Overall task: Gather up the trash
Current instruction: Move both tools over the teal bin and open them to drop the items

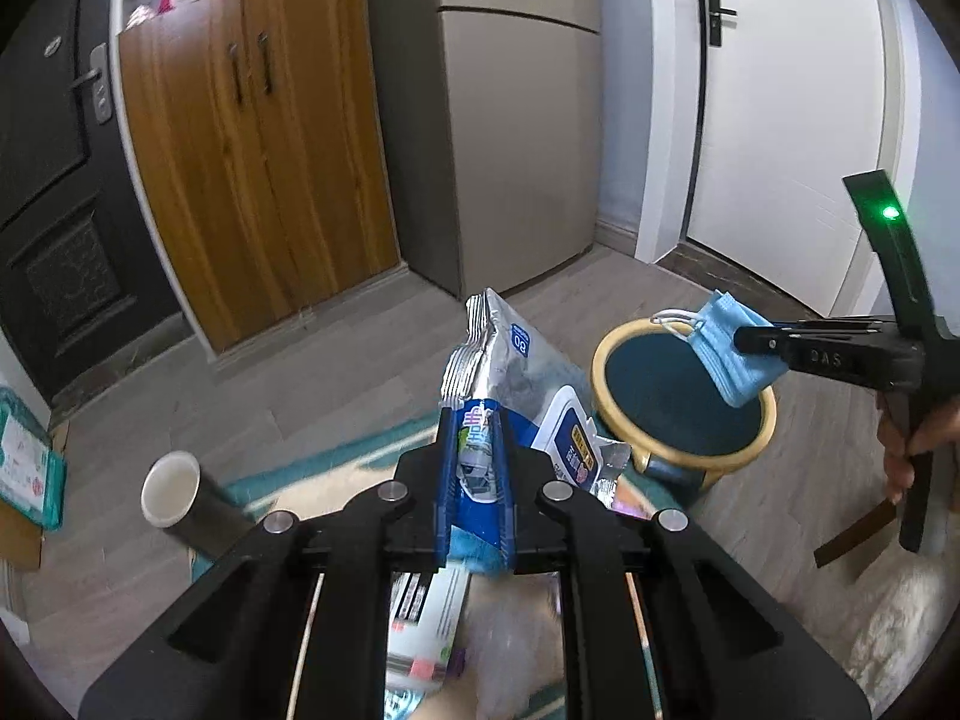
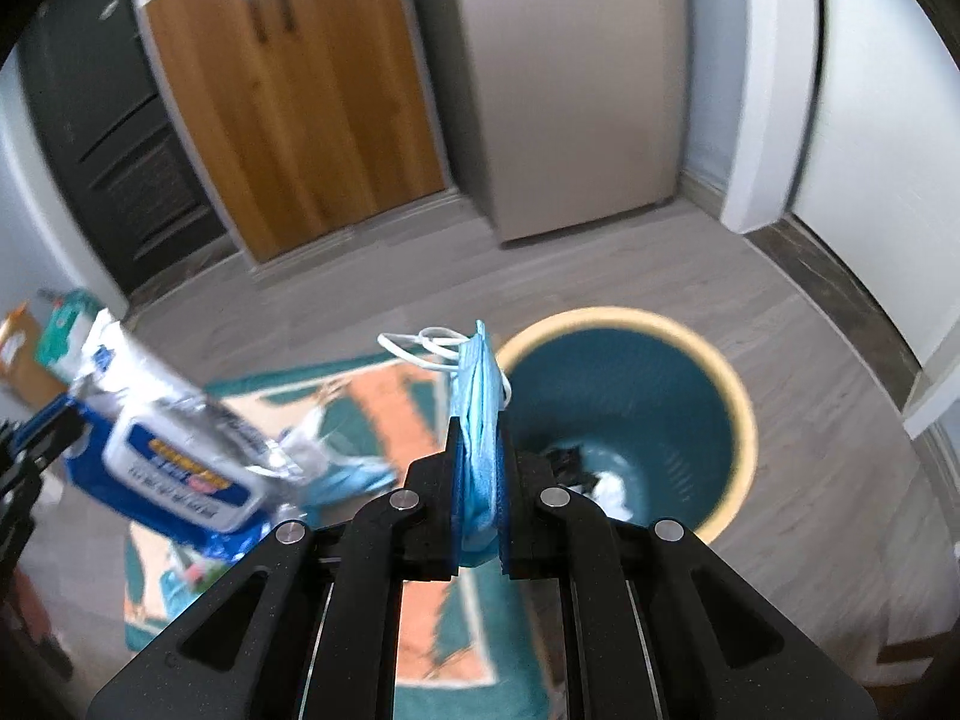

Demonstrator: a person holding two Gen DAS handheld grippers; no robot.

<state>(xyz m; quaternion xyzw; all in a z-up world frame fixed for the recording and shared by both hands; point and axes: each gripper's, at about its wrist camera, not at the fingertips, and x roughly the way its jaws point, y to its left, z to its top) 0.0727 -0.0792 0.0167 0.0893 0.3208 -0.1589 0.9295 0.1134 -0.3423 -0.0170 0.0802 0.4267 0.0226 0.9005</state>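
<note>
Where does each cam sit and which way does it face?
Left wrist: on the left gripper, looking forward and down along its fingers, shut on a wipes pack; beyond are the bin, cabinet and a white door. The right gripper and a hand show at right.
Right wrist: on the right gripper, angled down, shut on a mask beside the bin. The left gripper shows at the left edge.
Shared: bin, mask, wipes pack, rug, cabinet.
</note>
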